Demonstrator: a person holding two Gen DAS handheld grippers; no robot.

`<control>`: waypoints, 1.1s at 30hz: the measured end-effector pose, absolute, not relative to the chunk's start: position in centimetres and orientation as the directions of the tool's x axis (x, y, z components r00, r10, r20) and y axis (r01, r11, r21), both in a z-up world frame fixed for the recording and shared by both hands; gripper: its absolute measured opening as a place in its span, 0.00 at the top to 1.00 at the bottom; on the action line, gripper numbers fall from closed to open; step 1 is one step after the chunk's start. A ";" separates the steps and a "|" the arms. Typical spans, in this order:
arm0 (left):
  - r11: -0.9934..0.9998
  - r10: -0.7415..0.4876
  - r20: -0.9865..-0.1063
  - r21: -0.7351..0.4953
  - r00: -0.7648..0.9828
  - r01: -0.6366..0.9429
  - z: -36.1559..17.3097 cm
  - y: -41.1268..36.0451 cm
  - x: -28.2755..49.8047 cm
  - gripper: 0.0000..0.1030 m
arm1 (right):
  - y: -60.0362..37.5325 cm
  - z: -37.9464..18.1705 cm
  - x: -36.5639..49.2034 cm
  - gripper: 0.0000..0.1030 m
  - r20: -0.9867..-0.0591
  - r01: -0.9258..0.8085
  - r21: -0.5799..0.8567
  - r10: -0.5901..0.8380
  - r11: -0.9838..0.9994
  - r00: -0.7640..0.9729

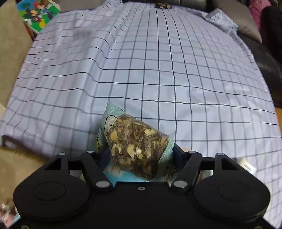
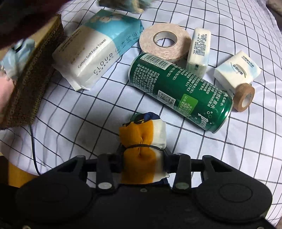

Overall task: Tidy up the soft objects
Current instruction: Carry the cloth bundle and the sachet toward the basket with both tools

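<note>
Left claw (image 1: pixel 139 155): clamped on a clear bag of dried flakes (image 1: pixel 137 146) bundled with a pale blue printed cloth (image 1: pixel 110 114). The pads themselves are hidden behind the bundle, and the cloth's print is only partly readable. Bundle held above the checked sheet (image 1: pixel 158 61), apart from it.

Right claw (image 2: pixel 143 155): clamped on a rolled orange-and-white cloth bundle (image 2: pixel 142 141) tied round the middle with a dark band. Its lower end is cut off behind the claw body; a bit of navy shows at the top.

Left edge of the right wrist view: a cardboard box (image 2: pixel 33 70) with pale blue fabric showing at its opening; the contents are too blurred and cropped to name. A dark blurred shape covers the top left corner.

Only the right view shows the loose items on the sheet: face towel pack (image 2: pixel 95 51), wide tape roll (image 2: pixel 164 41), green can (image 2: pixel 179 91) lying on its side, two small tissue packs (image 2: pixel 199 51) (image 2: pixel 238 70), and a small tan tape roll (image 2: pixel 244 96) touching the nearer pack.

Only the left view shows a colourful box (image 1: pixel 37 15) beyond the sheet's far left corner.
</note>
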State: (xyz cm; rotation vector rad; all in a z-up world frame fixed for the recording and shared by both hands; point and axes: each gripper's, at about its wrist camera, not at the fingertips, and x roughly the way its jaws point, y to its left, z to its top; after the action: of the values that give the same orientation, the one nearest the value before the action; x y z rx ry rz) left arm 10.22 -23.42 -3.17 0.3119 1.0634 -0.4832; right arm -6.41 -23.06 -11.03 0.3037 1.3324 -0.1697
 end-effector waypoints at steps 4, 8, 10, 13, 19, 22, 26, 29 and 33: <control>0.873 -0.236 -0.876 0.000 0.422 0.488 -0.6 -20.5 8.4 0.37 | -23.1 -9.7 -6.6 0.61 -0.968 0.301 0.129 0.054 0.945 0.244; 0.899 -0.213 -0.845 0.027 0.491 0.438 1.9 -16.6 6.4 0.37 | -22.9 -7.9 -6.9 0.61 -0.960 0.300 0.145 0.061 0.943 0.273; 0.913 -0.217 -0.822 0.020 0.527 0.407 3.0 -14.3 6.2 0.37 | -22.7 -6.9 -6.8 0.61 -0.955 0.298 0.148 0.058 0.943 0.292; 0.936 -0.232 -0.798 -0.027 0.556 0.352 4.0 -10.7 5.7 0.37 | -22.5 -5.5 -6.6 0.61 -0.944 0.309 0.172 0.066 0.936 0.324; 0.976 -0.186 -0.773 -0.072 0.606 0.207 3.5 -4.6 7.0 0.37 | -21.7 -2.3 -5.3 0.61 -0.913 0.305 0.236 0.103 0.923 0.395; 0.990 -0.121 -0.757 -0.044 0.643 0.134 3.2 -2.7 8.0 0.37 | -20.5 -0.2 -4.3 0.61 -0.894 0.278 0.246 0.106 0.929 0.436; 0.998 -0.055 -0.750 -0.012 0.659 0.069 2.5 -0.7 8.9 0.37 | -19.1 2.3 -2.5 0.61 -0.865 0.247 0.276 0.129 0.929 0.485; 0.999 -0.050 -0.773 -0.030 0.632 0.043 1.5 0.6 9.3 0.37 | -18.0 3.7 -0.3 0.61 -0.846 0.217 0.294 0.148 0.931 0.513; 0.998 -0.070 -0.799 -0.057 0.597 0.040 0.7 1.3 9.9 0.37 | -16.5 5.0 3.0 0.61 -0.825 0.196 0.298 0.149 0.934 0.545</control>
State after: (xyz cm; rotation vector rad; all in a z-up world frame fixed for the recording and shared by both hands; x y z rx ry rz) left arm 9.87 1.30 0.74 -0.0348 0.9290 -0.0636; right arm 2.99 -16.50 4.97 0.3798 1.0002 -0.0286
